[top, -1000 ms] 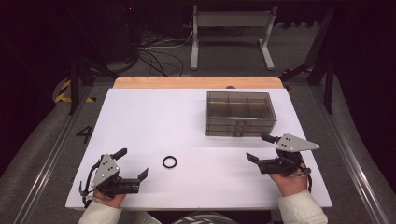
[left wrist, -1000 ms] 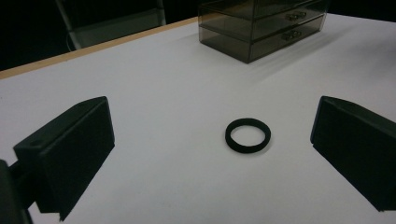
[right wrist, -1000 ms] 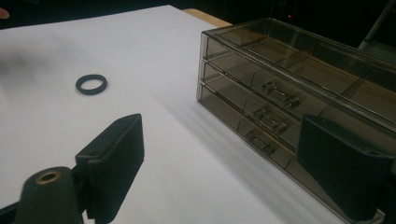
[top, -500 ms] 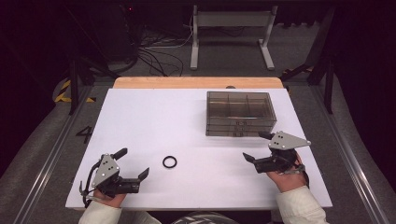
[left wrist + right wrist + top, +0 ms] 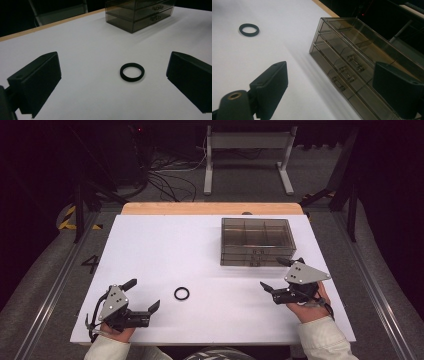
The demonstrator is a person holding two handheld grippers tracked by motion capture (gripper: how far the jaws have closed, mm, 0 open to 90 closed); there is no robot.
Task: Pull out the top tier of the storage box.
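The board [image 5: 165, 245] is a white sheet with a wooden strip along its far edge. A black ring [image 5: 181, 293] lies flat on it, near the near edge and a little left of the middle, touching nothing.

The left gripper [image 5: 141, 296] sits at the near left corner, held in a hand [image 5: 112, 330] that comes in over the near edge. Its jaws stand wide open with nothing between the pads. In the left gripper view the ring [image 5: 132, 72] lies ahead of the jaws, in line with the gap between them but clear of both, nearer the jaw on the right of that view.

The right gripper [image 5: 278, 274] is near the right edge, just in front of the box [image 5: 255, 241]. Its jaws have just been closing a little, yet they stand wide apart and nothing is between them. One jaw tip reaches toward the front right corner of the box; whether it touches cannot be told. The right hand [image 5: 310, 304] grips the tool from behind.

The box is smoky clear plastic, set toward the far right part of the board. In the right gripper view the box [image 5: 342, 47] shows shallow drawers with small metal handles [image 5: 348, 73] on its front face, all shut. The ring [image 5: 249, 29] lies well apart from the box there, off toward the left.
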